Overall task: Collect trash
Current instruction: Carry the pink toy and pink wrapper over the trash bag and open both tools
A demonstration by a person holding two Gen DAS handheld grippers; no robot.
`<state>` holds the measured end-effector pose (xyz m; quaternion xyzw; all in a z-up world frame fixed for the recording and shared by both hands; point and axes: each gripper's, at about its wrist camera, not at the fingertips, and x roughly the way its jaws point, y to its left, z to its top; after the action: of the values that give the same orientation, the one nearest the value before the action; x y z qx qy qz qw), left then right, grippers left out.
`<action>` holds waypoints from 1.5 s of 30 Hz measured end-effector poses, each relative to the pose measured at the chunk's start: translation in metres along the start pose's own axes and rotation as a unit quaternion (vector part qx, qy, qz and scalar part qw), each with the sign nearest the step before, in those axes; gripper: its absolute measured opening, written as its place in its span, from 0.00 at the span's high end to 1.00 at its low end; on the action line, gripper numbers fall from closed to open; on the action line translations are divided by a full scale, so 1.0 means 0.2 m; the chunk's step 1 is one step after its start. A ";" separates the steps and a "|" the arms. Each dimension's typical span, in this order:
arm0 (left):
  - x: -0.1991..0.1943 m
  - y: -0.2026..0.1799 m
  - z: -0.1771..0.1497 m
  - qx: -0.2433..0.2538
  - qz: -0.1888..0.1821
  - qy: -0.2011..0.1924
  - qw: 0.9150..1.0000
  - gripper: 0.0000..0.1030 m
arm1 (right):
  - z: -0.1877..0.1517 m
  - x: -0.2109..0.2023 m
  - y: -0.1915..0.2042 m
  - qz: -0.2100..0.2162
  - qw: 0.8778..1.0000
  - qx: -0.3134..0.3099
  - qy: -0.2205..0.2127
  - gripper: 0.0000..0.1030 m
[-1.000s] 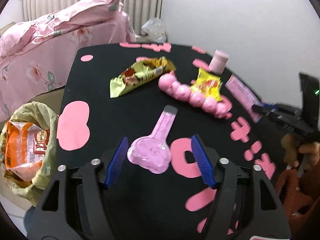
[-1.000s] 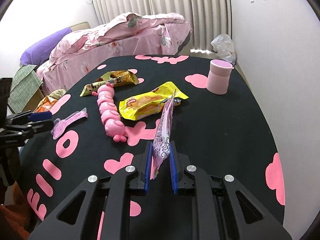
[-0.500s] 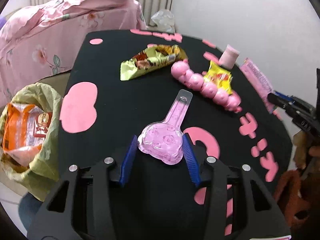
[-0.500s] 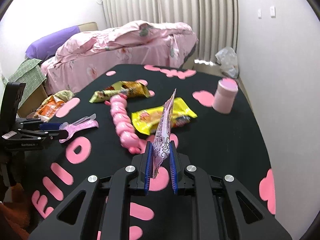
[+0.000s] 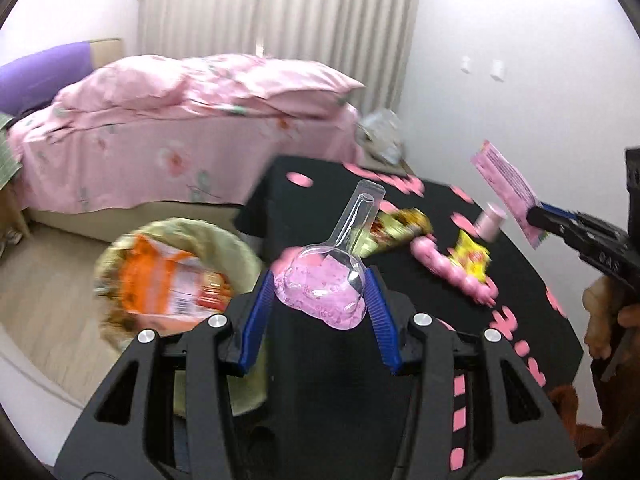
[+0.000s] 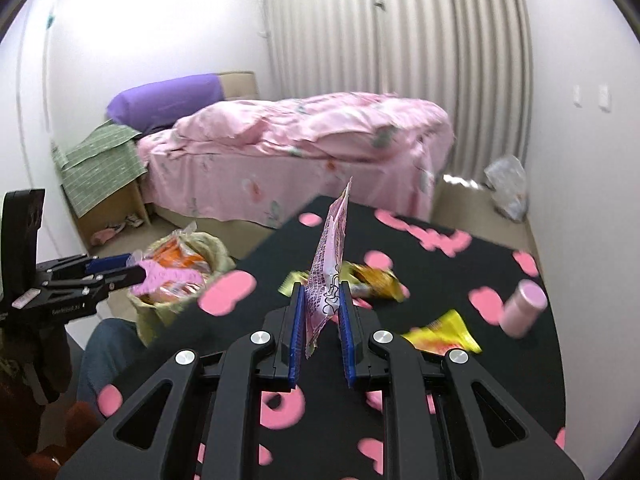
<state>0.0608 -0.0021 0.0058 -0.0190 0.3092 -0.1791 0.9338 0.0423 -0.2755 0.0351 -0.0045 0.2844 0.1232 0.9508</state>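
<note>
My left gripper (image 5: 320, 284) is shut on a pink spoon-shaped plastic blister pack (image 5: 324, 292), held in the air beside the table's left edge. It also shows in the right wrist view (image 6: 160, 278), next to the yellow-green trash bag (image 6: 208, 248). The trash bag (image 5: 224, 240) holds an orange wrapper (image 5: 160, 280). My right gripper (image 6: 320, 312) is shut on a thin pink wrapper (image 6: 332, 260), held upright above the black table (image 6: 440, 272). The same pink wrapper (image 5: 508, 192) shows at the right of the left wrist view.
On the table lie a yellow-green snack bag (image 5: 400, 224), a yellow wrapper (image 5: 472, 260), a pink caterpillar toy (image 5: 452, 276) and a pink cup (image 6: 524, 308). A pink bed (image 6: 300, 152) stands behind. A white plastic bag (image 6: 506, 184) sits on the floor.
My left gripper closed on the blister pack and lifted it left toward the trash bag. My right gripper rose with the pink wrapper and moved left over the table.
</note>
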 end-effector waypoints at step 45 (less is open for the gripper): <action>0.48 1.01 -0.15 -0.204 0.127 0.072 0.968 0.57 | 0.14 1.38 0.84 0.191 0.959 -0.111 0.178 0.84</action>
<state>0.1809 0.1556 -0.1024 -0.1568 0.4060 0.0073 0.9003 0.2407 -0.0459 -0.0802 -0.0773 0.4287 0.3304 0.8373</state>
